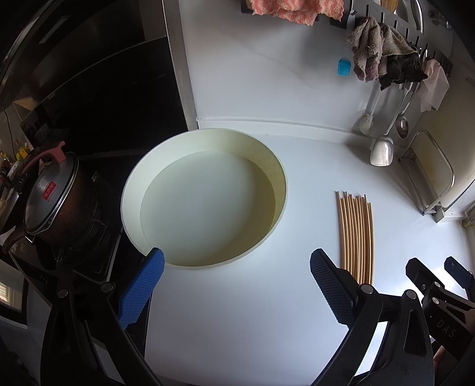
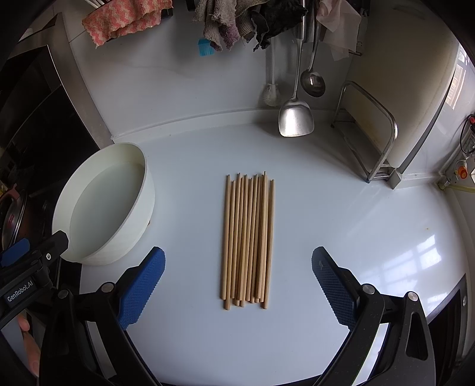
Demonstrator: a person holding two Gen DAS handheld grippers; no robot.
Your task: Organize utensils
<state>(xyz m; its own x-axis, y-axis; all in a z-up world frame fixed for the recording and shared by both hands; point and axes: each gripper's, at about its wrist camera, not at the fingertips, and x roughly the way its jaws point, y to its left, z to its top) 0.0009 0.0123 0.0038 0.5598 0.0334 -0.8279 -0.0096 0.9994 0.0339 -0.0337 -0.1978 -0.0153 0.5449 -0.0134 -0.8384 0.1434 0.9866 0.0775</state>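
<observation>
Several wooden chopsticks (image 2: 248, 237) lie side by side in a neat row on the white counter, pointing away from me. My right gripper (image 2: 237, 267) hovers open just above their near ends, one finger on each side, nothing held. The same chopsticks (image 1: 356, 234) appear right of a round white basin (image 1: 204, 196) in the left wrist view. My left gripper (image 1: 236, 267) is open and empty at the basin's near rim. The basin (image 2: 107, 205) also sits left of the chopsticks. The right gripper (image 1: 439, 273) shows at the lower right, the left gripper (image 2: 32, 249) at the far left.
A steel spatula (image 2: 295, 118), a ladle (image 2: 313, 81) and a brush (image 2: 271, 93) hang against the back wall under draped cloths (image 2: 237, 26). A metal rack (image 2: 374, 142) stands at the right. A stove with a lidded pot (image 1: 50, 196) is on the left.
</observation>
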